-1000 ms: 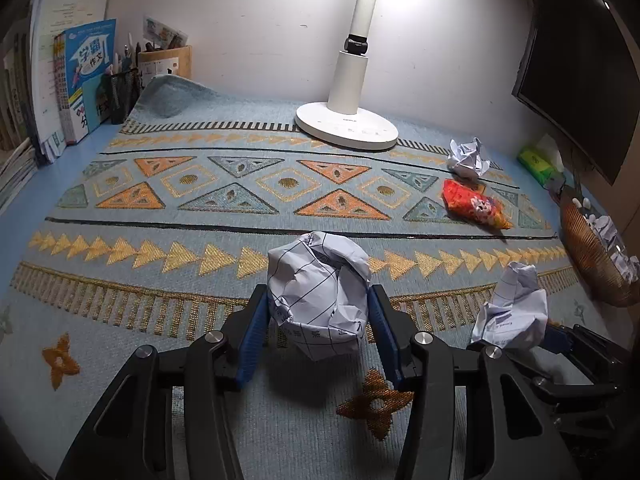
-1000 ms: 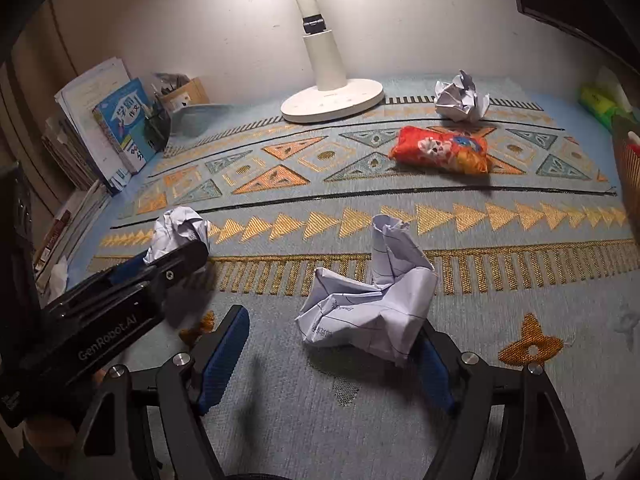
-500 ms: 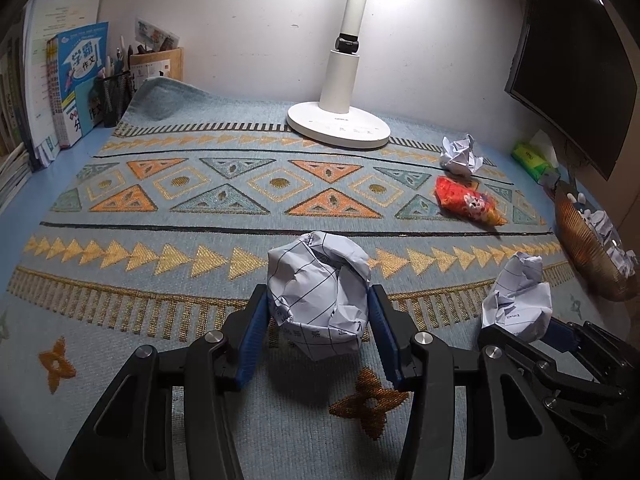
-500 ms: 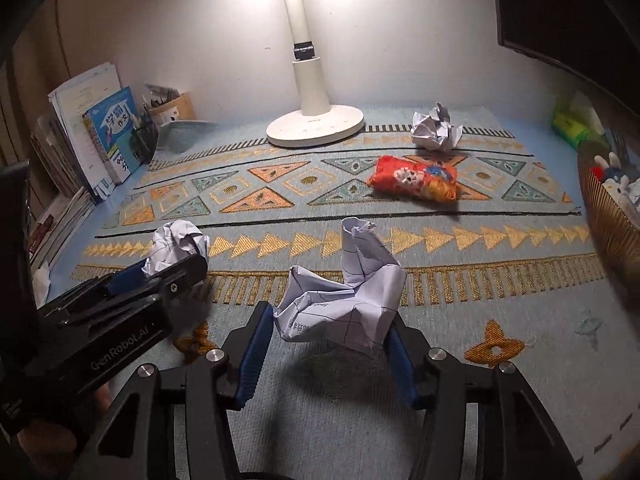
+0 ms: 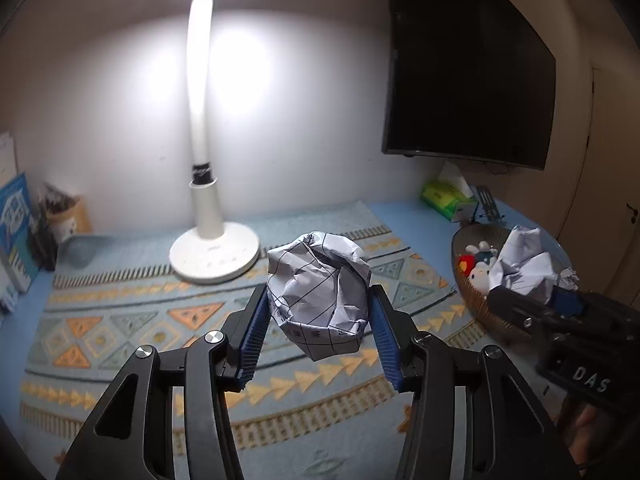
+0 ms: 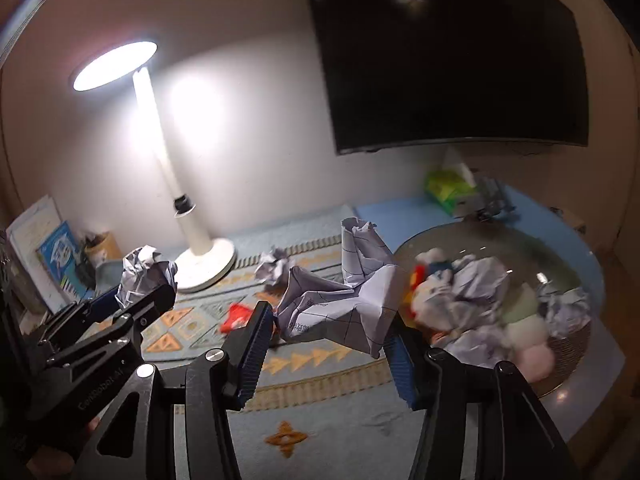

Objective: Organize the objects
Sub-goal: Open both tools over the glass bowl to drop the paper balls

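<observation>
While both units were raised above the tabletop [image 5: 404,216], the left hand-held gripper [image 5: 318,320] clamped a rounded crumpled paper ball [image 5: 318,300] between its blue pads, clear of the patterned mat [image 5: 120,320]. The right hand-held gripper [image 6: 328,332] gripped a flatter crumpled paper sheet [image 6: 340,304] in the same manner, its pads pressed on both sides of the sheet. This sheet was held just left of the woven basket [image 6: 572,344], which contained more crumpled paper and small plush toys. A third paper wad [image 6: 274,268] and an orange snack packet [image 6: 236,316] lay on the mat near the base of the lit desk lamp [image 5: 214,256]. A green tissue pack [image 5: 444,196] sat beyond the basket, below the dark monitor [image 5: 468,72].
</observation>
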{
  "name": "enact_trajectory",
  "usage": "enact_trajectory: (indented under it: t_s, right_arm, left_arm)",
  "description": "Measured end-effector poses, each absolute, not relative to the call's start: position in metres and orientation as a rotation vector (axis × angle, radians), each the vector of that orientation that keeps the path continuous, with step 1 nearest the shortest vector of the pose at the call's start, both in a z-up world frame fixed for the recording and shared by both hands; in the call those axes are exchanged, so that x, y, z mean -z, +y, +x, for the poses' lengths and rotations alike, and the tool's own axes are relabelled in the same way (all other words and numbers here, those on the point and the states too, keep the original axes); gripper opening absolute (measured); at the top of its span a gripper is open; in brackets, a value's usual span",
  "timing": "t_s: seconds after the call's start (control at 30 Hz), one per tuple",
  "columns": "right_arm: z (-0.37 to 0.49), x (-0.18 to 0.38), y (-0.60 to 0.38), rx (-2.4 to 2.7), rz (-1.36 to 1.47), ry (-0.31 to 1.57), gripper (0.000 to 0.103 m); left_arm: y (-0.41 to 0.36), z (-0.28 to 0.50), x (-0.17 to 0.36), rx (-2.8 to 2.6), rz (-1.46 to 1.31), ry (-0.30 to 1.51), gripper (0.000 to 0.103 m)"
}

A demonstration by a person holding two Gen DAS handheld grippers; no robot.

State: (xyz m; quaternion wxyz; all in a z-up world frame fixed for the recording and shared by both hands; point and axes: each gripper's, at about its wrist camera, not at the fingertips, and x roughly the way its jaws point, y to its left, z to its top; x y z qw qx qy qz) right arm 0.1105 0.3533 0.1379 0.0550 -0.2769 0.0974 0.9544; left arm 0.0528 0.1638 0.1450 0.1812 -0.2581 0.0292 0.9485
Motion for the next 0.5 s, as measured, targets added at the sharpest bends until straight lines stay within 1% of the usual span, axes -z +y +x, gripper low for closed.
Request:
enact_trajectory:
  t_s: [0.1,0.2,0.33,0.5]
  right_arm:
    - [0.119,-0.158,0.398,-2.832,-0.757,0.346,0.053]
    - [0.123,-0.166,0.434,-2.764,-0.712,0.379,0.053]
    - [0.118,-0.161,0.464,-2.706,-0.723,0.402,0.053]
    - [0.106,-0.142,0.489,-2.645,-0.774,0.439,0.055]
  left_arm:
    - [0.209,0.038,-0.157,-2.582,-0.712,0.091,0.046]
    - [0.251,0.026,-0.160,-2.467,-0.737,0.054,0.046]
    - [0.300,0.021,-0.155,-2.348,-0.746,0.044,0.046]
    - [0.344,0.017,-0.135,-2.254,-0.793,0.071,0.046]
